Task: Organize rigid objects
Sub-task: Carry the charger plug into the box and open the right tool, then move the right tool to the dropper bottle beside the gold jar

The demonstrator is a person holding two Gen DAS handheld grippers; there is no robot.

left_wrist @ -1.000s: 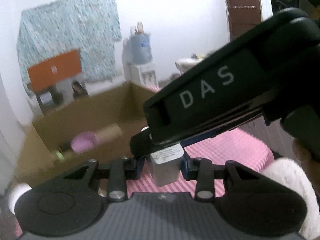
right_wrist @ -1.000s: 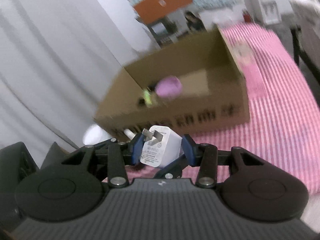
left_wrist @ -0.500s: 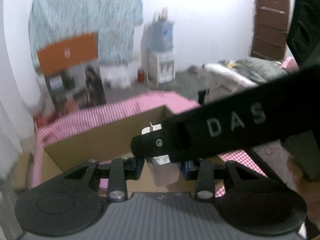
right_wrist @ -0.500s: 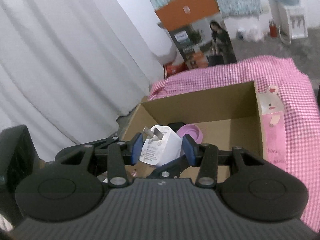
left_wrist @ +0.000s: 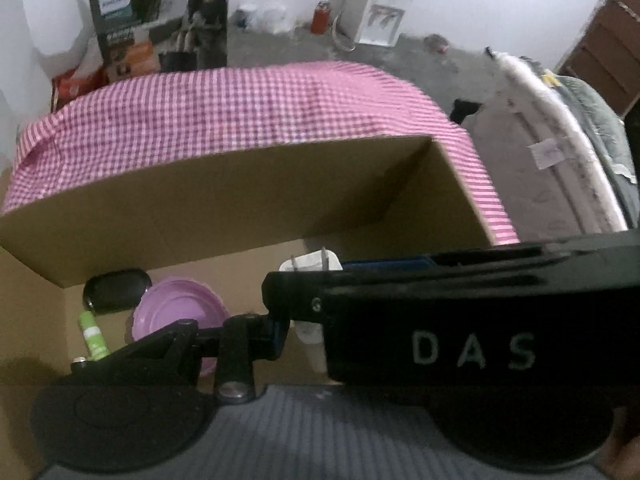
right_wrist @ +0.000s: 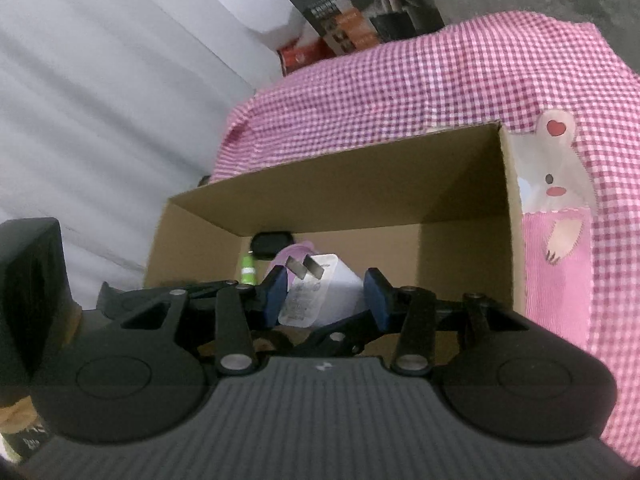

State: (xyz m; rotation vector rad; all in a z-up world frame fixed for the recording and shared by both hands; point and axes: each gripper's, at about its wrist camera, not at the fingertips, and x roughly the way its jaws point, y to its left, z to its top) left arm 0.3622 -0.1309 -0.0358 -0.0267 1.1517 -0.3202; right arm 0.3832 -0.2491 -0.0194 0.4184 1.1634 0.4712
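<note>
White charger (right_wrist: 320, 296) in right gripper (right_wrist: 326, 296) — prongs apparently up-left.

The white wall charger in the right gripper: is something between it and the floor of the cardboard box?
No lid or flap covers the brown cardboard box. The white wall charger in the right gripper hangs over it, with a purple round dish partly below.

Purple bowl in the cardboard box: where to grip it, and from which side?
Probably the rim of the purple bowl, from above: the cardboard box walls block side approaches. Take the rim's right part, away from the black case and green tube crowding its left.
</note>
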